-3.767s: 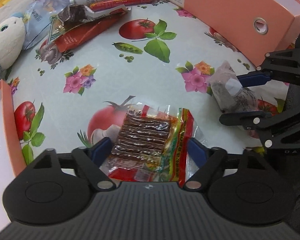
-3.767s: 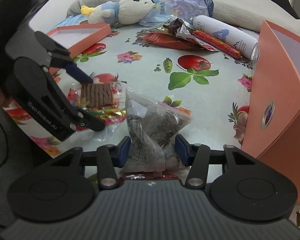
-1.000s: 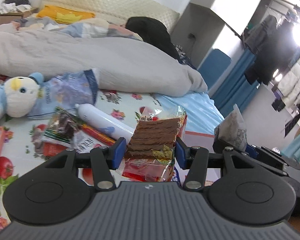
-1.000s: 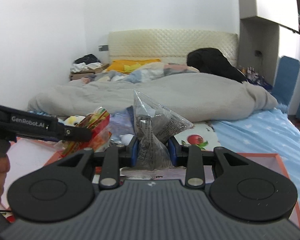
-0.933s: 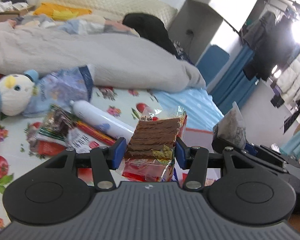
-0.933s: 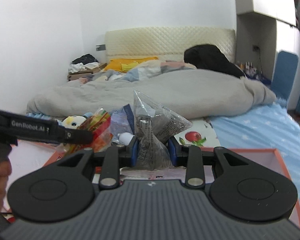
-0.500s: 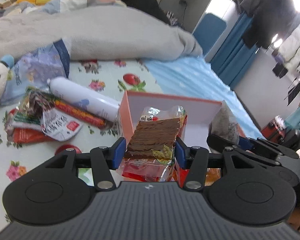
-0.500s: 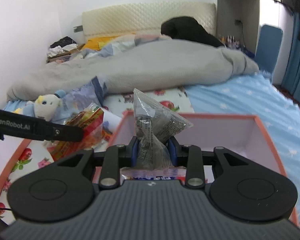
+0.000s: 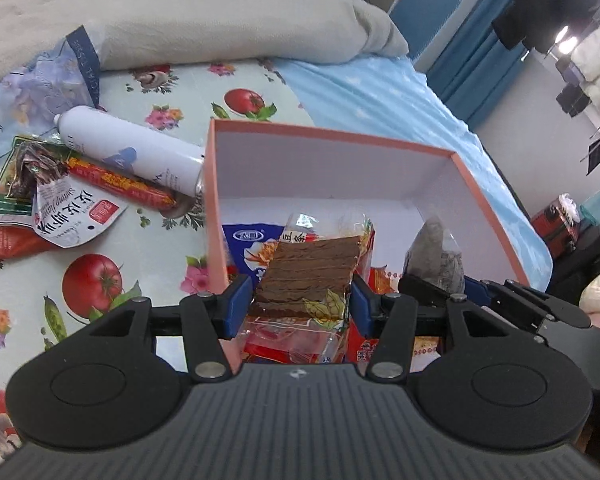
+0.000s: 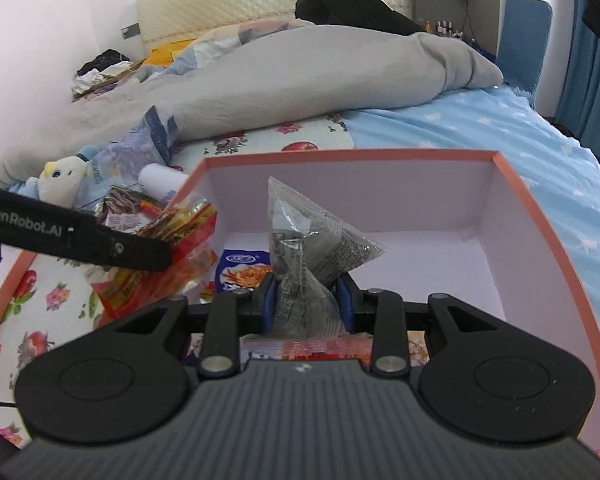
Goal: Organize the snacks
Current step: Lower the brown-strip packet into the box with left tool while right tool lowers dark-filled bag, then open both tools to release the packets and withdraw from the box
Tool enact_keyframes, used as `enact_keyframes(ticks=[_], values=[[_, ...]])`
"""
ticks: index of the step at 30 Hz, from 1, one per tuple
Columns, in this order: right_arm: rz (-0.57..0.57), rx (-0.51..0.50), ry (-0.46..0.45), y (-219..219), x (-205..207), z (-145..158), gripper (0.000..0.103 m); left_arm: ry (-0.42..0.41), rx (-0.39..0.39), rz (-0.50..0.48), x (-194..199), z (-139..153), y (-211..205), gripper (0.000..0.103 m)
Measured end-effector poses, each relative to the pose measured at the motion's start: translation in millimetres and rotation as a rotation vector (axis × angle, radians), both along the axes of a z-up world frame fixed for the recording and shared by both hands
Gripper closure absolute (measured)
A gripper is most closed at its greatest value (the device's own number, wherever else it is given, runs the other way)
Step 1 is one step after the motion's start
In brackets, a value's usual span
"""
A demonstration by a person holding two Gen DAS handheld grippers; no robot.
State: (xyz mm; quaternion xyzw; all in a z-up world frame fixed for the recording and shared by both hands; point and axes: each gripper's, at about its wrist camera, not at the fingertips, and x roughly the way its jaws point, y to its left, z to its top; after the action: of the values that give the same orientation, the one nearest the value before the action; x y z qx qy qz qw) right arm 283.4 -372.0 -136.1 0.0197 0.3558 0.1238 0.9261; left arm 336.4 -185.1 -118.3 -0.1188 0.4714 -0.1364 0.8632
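Observation:
My left gripper is shut on a clear packet of brown snack strips and holds it over the near left part of the open pink box. My right gripper is shut on a grey triangular snack packet and holds it above the same box. The grey packet and the right gripper also show at the right of the left wrist view. The left gripper's finger and its packet show at the left of the right wrist view. Other snack packets lie in the box bottom.
On the flowered tablecloth left of the box lie a white bottle, a red sausage stick and opened snack wrappers. A plush toy and a blue bag lie further back. A grey duvet is behind.
Both grippers have carried their packets from the table up and over to the pink box, and now tilt down into it. The box interior has come into full view.

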Motion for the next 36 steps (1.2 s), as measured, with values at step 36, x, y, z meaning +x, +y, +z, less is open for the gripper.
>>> enact_keyframes(ticks=[36], values=[[0.026, 0.091, -0.245, 34.6, -39.5, 79.5, 0.033, -0.313, -0.027, 0.101, -73.3, 94.2, 78.2, 0.020]])
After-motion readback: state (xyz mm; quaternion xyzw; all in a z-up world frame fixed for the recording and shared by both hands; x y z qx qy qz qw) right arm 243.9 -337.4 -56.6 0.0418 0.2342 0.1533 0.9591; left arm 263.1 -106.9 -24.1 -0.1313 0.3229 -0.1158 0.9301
